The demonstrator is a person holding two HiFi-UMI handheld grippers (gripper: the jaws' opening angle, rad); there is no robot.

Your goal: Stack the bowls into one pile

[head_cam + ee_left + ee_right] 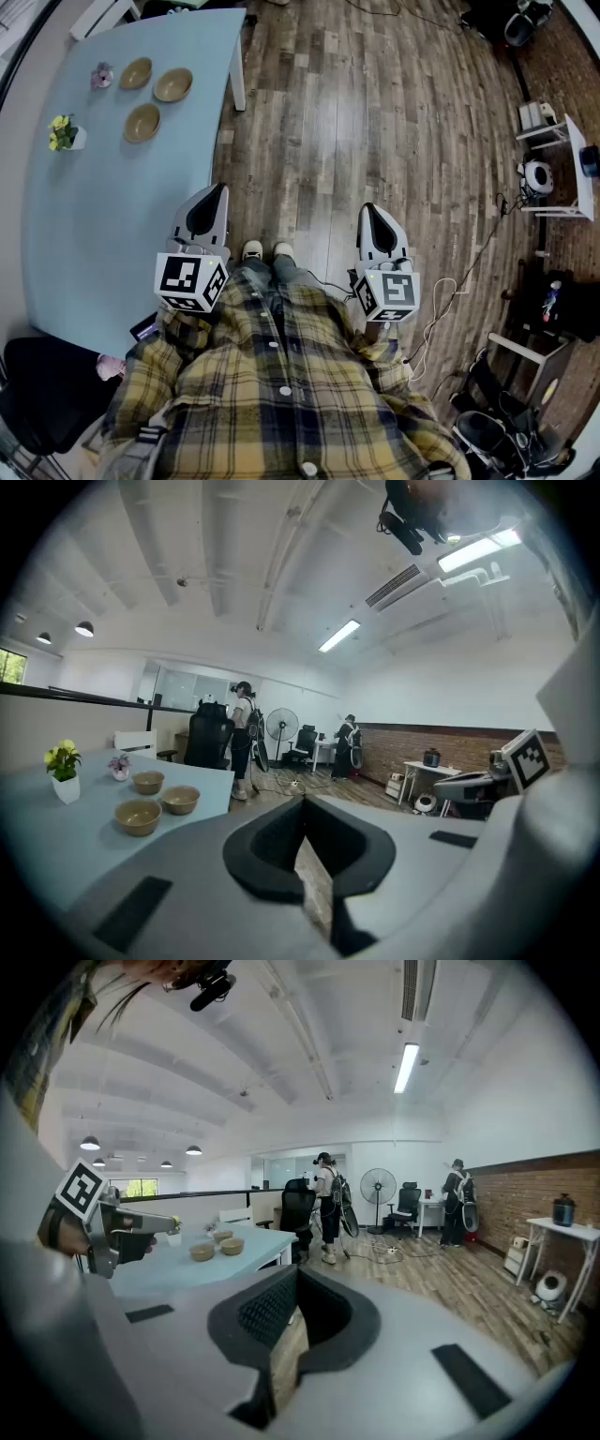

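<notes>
Three tan bowls sit apart on the far part of the light blue table point(84, 216): one point(135, 73) at the back left, one point(172, 84) to its right, one point(142, 123) nearer me. In the left gripper view they show as bowl point(147, 782), bowl point(180, 800) and bowl point(138, 817); in the right gripper view they are small, around bowl point(232, 1246). My left gripper point(208, 205) is shut and empty, over the table's near right edge, well short of the bowls. My right gripper point(376, 227) is shut and empty, over the wooden floor.
A small yellow flower pot point(64, 134) and a small pink flower pot point(101, 76) stand left of the bowls. A black chair point(42, 389) is at my near left. People stand by a fan point(281, 729) far across the room. White shelves point(562, 169) are at the right.
</notes>
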